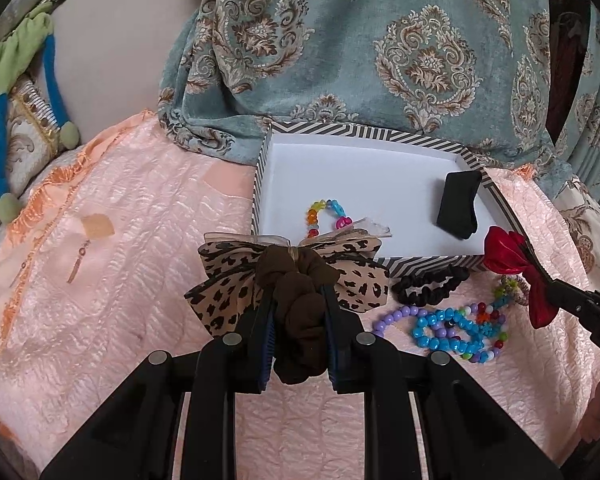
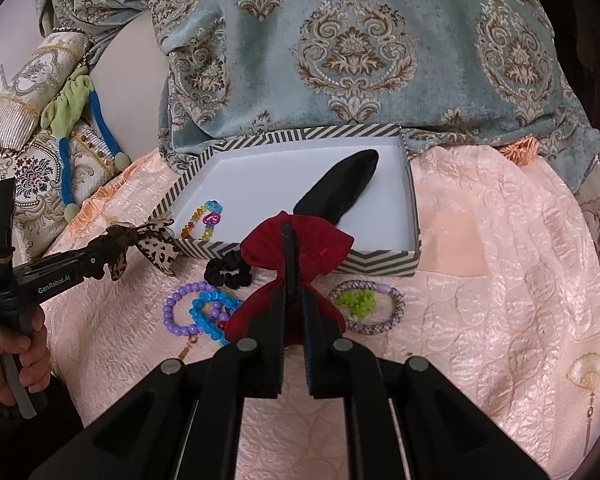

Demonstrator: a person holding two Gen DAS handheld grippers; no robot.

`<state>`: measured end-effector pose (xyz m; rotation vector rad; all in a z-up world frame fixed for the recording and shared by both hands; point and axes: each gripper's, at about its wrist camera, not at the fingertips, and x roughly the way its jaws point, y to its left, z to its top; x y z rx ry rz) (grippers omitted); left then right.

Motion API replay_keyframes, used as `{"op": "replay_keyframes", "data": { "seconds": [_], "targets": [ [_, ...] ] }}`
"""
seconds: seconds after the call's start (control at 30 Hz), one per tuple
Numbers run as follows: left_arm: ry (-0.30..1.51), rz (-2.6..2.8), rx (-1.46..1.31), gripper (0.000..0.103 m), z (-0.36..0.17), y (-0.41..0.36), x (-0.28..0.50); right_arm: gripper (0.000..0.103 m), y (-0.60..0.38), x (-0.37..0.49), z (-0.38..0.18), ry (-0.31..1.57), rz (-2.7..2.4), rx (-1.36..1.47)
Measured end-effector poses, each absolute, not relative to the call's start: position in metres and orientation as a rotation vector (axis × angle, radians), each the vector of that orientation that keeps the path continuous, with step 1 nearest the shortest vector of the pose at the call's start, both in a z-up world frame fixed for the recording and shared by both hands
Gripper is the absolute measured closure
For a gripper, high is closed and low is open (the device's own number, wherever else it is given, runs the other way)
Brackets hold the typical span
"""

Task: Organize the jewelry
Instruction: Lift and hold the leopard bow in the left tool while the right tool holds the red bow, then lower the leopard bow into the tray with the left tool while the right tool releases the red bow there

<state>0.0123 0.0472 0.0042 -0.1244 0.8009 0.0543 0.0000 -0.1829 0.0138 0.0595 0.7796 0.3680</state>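
A pink quilt (image 2: 500, 260) is backed by blue damask cloth (image 2: 340, 40); the left gripper (image 1: 298, 292) is clamped on a leopard bow (image 1: 228, 276), the right gripper (image 2: 294, 276) on a red bow (image 2: 320, 240).

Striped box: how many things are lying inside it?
2: a colourful beaded bracelet near the front left corner, and a black cloth piece toward the right side. Nothing seems hidden.

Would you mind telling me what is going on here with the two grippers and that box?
A person is sorting hair accessories and bracelets into a striped box on a pink bedspread. The left gripper is shut on a leopard-print bow, the right gripper on a red bow. A colourful bead bracelet and a black item already lie inside; several bracelets wait outside.
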Motion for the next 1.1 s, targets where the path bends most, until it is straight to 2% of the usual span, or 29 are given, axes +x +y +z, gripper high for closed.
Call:
{"op": "replay_keyframes", "data": {
  "seconds": [1.1],
  "targets": [
    [0.790, 0.050, -0.128, 0.099, 0.0055, 0.0475, 0.0105, 0.096, -0.1811, 0.0025, 0.0123, 0.783, 0.363, 0.048]
  ]
}}
